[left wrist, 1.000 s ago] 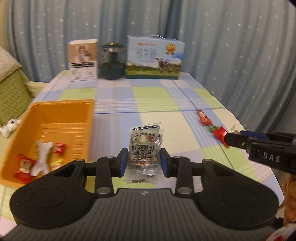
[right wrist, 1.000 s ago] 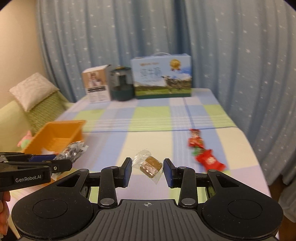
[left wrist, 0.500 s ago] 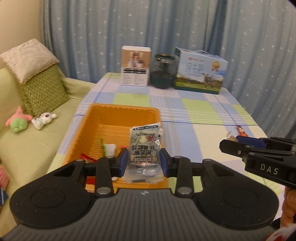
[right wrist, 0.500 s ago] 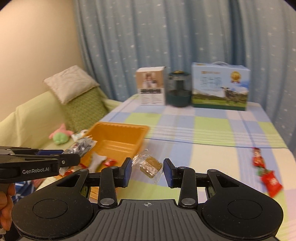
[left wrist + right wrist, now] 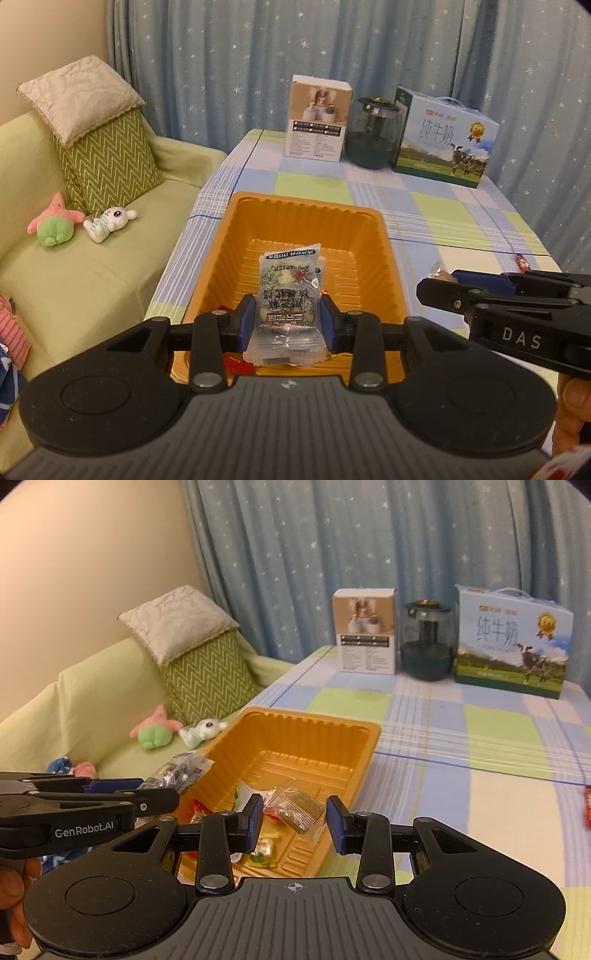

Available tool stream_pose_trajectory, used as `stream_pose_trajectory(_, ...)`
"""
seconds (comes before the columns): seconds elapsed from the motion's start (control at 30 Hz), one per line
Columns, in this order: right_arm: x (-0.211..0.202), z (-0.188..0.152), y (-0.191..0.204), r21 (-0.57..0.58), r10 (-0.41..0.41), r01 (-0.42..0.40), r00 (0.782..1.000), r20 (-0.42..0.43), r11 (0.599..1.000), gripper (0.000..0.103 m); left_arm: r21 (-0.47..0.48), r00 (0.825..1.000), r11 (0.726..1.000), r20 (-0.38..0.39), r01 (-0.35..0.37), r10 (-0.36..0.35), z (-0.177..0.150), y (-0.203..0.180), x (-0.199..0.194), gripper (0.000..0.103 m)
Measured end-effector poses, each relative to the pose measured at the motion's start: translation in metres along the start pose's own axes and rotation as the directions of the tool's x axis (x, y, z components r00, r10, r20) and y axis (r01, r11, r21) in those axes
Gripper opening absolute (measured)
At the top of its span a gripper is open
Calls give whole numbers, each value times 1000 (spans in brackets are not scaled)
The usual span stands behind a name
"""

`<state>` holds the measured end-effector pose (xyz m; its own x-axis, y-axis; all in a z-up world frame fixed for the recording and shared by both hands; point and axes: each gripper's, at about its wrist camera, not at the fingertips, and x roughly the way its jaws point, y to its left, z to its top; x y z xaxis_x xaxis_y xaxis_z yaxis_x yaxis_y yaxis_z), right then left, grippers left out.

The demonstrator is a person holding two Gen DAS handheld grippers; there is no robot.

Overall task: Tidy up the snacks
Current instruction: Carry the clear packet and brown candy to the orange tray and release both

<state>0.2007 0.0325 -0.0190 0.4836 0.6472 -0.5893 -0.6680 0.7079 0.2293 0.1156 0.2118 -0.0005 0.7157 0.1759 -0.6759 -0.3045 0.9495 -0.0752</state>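
In the left wrist view my left gripper (image 5: 288, 325) is shut on a clear snack packet with dark print (image 5: 290, 295), held above the near end of the orange tray (image 5: 306, 206). To its right, the right gripper (image 5: 437, 286) carries a small wrapped piece. In the right wrist view my right gripper (image 5: 295, 818) is shut on a clear-wrapped brown biscuit (image 5: 301, 808) over the orange tray (image 5: 310, 716). The left gripper (image 5: 166, 794) with its snack packet (image 5: 181, 771) hangs at the tray's left rim. Several wrapped snacks (image 5: 264, 849) lie in the tray.
Red-wrapped snacks (image 5: 522, 260) lie on the checked tablecloth to the right. A white box (image 5: 317, 118), a dark green jar (image 5: 373, 136) and a milk carton box (image 5: 447, 144) stand at the table's far edge. A green sofa with cushions and plush toys (image 5: 55, 225) is left.
Both grippers have swung left from the middle of the table to above the orange tray, each still carrying its packet. The red snacks have slid to the right edge of view.
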Motion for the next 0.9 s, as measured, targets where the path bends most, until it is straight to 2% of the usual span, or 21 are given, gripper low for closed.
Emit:
stream_pose_trajectory(0.23, 22, 1, -2, 15, 7, -7, 1000, -22, 1000, 37, 6, 999, 1000, -34, 11, -10, 3, 5, 28, 34)
stream_pose_trajectory(0.33, 27, 1, -4, 23, 7, -7, 1000, -27, 1000, 38, -1, 999, 1000, -40, 16, -16, 3, 8, 35, 45)
stream_pose_trajectory(0.7, 29, 0, -1, 40, 32, -30, 999, -38, 999, 38, -21, 999, 999, -16, -39, 38, -2, 24, 21, 45)
stream_pose_trajectory(0.77, 30, 2, 1, 46, 45, -44, 998, -39, 998, 38, -28, 999, 999, -15, -40, 40, -3, 27, 19, 45)
stream_pose_trajectory(0.83, 31, 3, 2, 60, 95, -93, 995, -28, 994, 38, -32, 999, 999, -16, -43, 43, -4, 29, 17, 45)
stream_pose_trajectory(0.87, 31, 3, 2, 68, 108, -106, 994, -28, 992, 40, -34, 999, 998, -16, -45, 45, -5, 30, 16, 45)
stream_pose_trajectory(0.9, 31, 3, 3, 75, 102, -100, 995, -24, 992, 58, -36, 999, 998, -17, -48, 47, -5, 31, 15, 45)
